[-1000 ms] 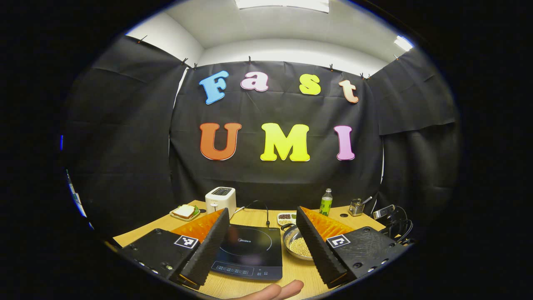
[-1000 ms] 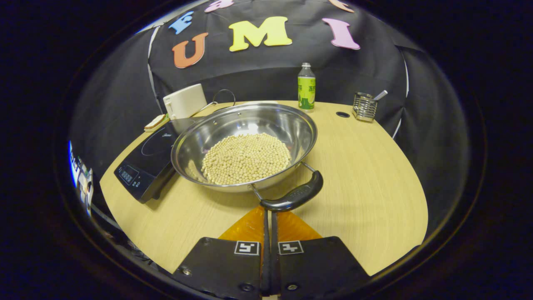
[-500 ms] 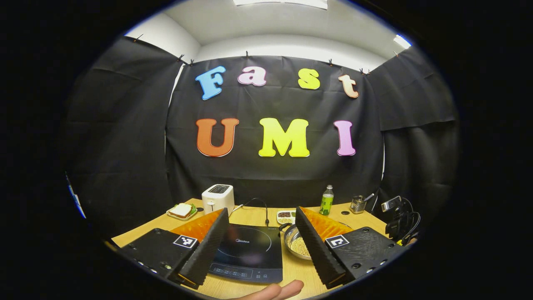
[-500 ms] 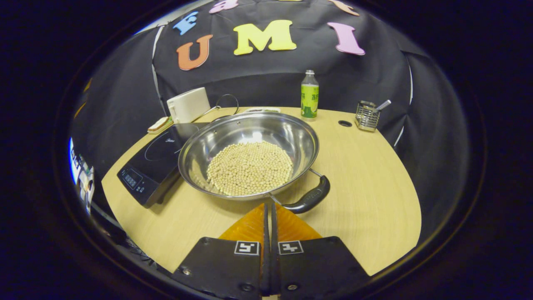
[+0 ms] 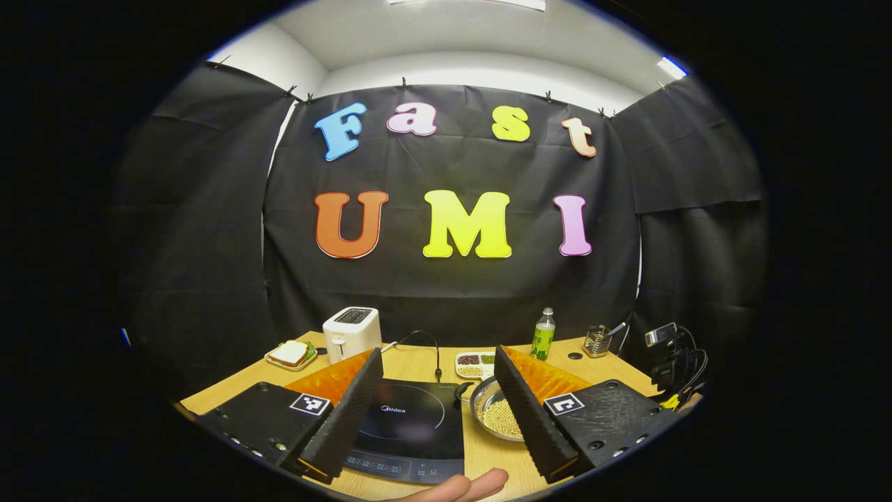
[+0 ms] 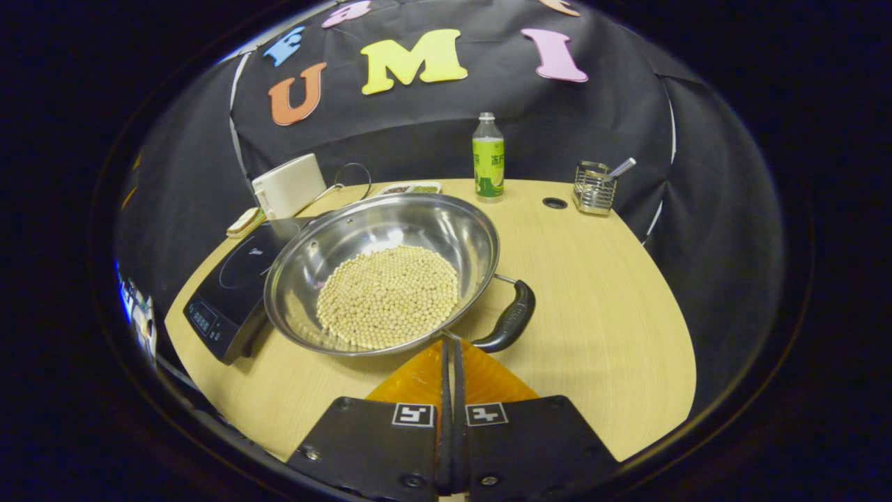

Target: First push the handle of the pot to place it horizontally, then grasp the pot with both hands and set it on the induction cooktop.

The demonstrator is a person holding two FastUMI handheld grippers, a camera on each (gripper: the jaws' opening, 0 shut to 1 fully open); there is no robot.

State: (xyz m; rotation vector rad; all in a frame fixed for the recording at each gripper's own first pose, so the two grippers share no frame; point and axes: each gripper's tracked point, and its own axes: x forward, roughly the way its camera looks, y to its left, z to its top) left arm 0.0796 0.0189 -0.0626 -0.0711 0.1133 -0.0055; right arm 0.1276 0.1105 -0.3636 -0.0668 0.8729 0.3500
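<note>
A: Where is the pot right now?

B: On the table, just beside the cooktop with its rim overlapping the cooktop's near corner, not on it yet. It holds a layer of beans. In the right gripper view its near handle points to the lower right, off to one side of the right gripper.

A: And the 2 grippers?

B: The right gripper's fingers are pressed together with nothing between them, tips just short of the pot's rim. The left gripper hangs back with its fingers spread wide, the cooktop showing between them.

A: So the handle push looks unfinished?

B: I'd judge so. Keep the right fingers closed as 1 blunt pusher, meet the handle on its side near the outer end, and sweep slowly so the pot turns in place instead of sliding. Stay low and steady, or the beans will shift and the pot may ride further up the cooktop's edge.
</note>
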